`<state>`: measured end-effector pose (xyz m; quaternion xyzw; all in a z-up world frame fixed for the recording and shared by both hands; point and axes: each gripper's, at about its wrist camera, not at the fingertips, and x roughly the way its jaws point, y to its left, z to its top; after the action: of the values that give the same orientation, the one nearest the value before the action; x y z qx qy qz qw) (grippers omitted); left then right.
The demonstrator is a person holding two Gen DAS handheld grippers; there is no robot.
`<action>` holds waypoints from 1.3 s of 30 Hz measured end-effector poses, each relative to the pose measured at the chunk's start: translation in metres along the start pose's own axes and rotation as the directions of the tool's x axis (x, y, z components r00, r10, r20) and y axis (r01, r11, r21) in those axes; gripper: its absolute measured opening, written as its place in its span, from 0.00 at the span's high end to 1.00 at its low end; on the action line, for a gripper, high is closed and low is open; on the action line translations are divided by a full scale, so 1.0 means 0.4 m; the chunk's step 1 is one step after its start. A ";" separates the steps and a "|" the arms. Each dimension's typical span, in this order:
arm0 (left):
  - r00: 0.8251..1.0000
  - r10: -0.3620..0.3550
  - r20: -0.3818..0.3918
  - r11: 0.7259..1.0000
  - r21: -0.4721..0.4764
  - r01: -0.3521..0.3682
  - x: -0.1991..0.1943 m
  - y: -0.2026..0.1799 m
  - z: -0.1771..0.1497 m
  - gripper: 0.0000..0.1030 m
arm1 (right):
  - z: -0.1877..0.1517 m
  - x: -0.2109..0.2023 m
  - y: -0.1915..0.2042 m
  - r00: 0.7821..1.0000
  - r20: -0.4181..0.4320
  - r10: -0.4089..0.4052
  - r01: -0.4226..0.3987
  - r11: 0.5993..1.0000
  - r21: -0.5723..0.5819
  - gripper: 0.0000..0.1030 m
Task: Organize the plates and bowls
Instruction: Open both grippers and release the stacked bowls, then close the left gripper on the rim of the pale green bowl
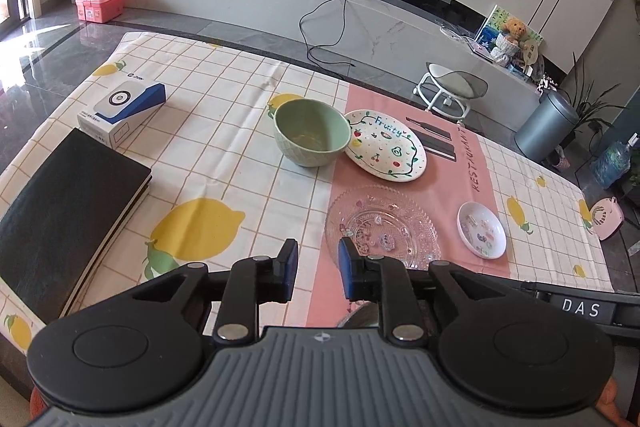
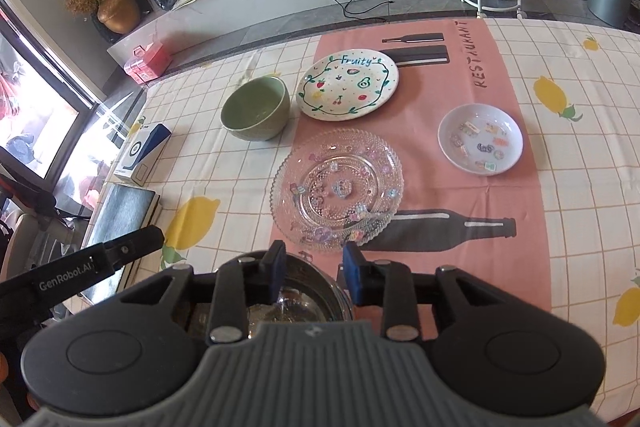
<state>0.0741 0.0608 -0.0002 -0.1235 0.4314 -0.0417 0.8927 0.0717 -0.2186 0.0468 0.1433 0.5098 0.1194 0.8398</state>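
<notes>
On the pink runner lie a white "Fruity" plate (image 1: 386, 147) (image 2: 348, 83), a clear beaded glass plate (image 1: 384, 231) (image 2: 336, 187) and a small white dish (image 1: 482, 229) (image 2: 480, 139) with stickers. A green bowl (image 1: 312, 137) (image 2: 256, 107) stands just left of the Fruity plate. A clear glass bowl (image 2: 296, 295) (image 1: 358, 313) sits at the near edge, mostly hidden under my grippers. My right gripper (image 2: 314, 267) hangs open above its right rim, pads apart from the glass. My left gripper (image 1: 318, 263) is open and empty, at the glass plate's near-left edge.
A black book (image 1: 68, 223) (image 2: 120, 211) and a blue-and-white box (image 1: 124, 107) (image 2: 144, 151) occupy the table's left side. A pink fan (image 1: 608, 219) sits off the table's right end. The lemon-print cloth (image 2: 560, 187) to the right holds nothing.
</notes>
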 end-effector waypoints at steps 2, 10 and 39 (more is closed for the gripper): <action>1.000 -0.004 -0.008 1.000 0.009 0.004 0.015 0.002 0.016 0.67 | 0.018 0.011 0.004 1.000 0.002 0.000 0.000 1.000 -0.002 0.64; 0.999 -0.029 -0.032 1.000 0.001 0.029 0.097 0.011 0.076 0.54 | 0.101 0.084 0.008 1.000 -0.004 -0.031 0.031 0.999 -0.012 0.55; 0.986 -0.026 -0.162 0.988 -0.157 0.000 0.475 0.134 0.272 0.62 | 0.364 0.494 0.114 0.990 -0.142 0.000 0.001 1.000 0.007 0.80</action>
<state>0.2760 0.0981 -0.0932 -0.1921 0.5043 -0.0236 0.8416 0.2882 -0.1250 -0.0351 0.1373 0.5687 0.1274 0.8009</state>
